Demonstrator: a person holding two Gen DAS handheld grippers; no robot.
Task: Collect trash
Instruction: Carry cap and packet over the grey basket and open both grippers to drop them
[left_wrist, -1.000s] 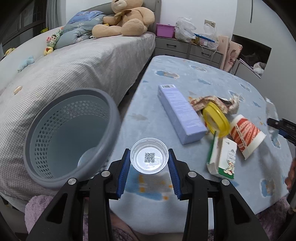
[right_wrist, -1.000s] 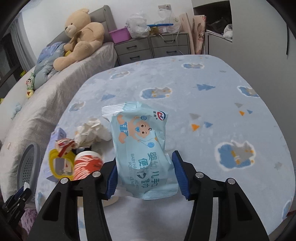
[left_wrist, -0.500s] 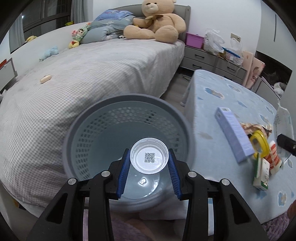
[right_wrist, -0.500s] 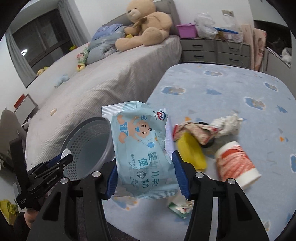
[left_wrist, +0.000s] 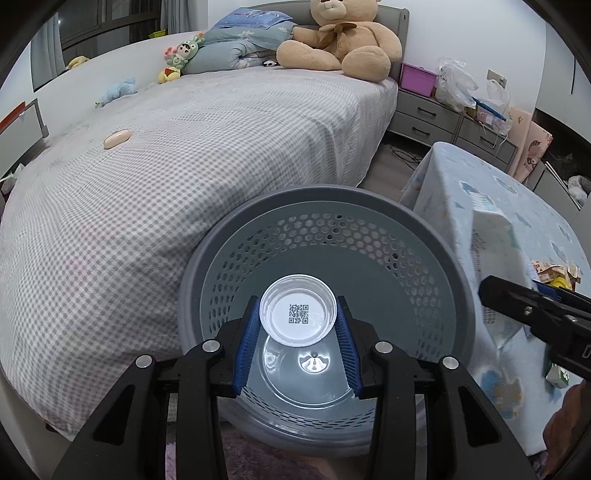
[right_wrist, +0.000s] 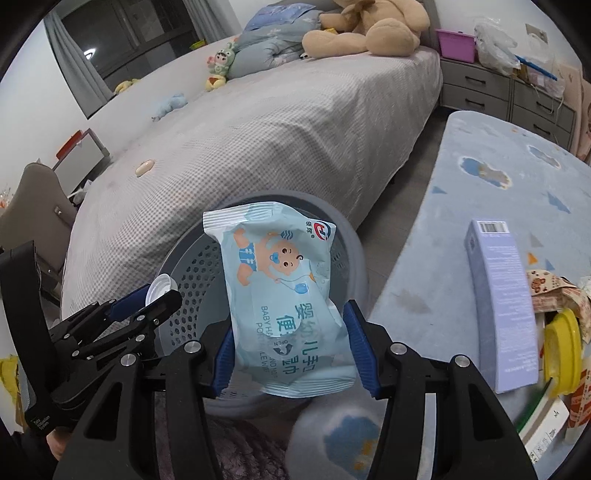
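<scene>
Bedside grey basket (left_wrist: 458, 284) below: left gripper (left_wrist: 298, 330) clamps plastic lid (left_wrist: 297, 310) (QR-coded), right gripper (right_wrist: 291, 350) wipes pack (right_wrist: 284, 295).

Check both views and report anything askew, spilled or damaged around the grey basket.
Nothing looks spilled or broken. The grey basket stands upright between bed and table. The left hand-held gripper holds a clear lid over it; the right hand-held gripper holds a wipes pack. Rubbish lies jumbled at the table's edge.

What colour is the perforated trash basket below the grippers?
Grey-blue: the basket has a darker grey rim and paler blue-grey inside, clearest in the left wrist view.
</scene>
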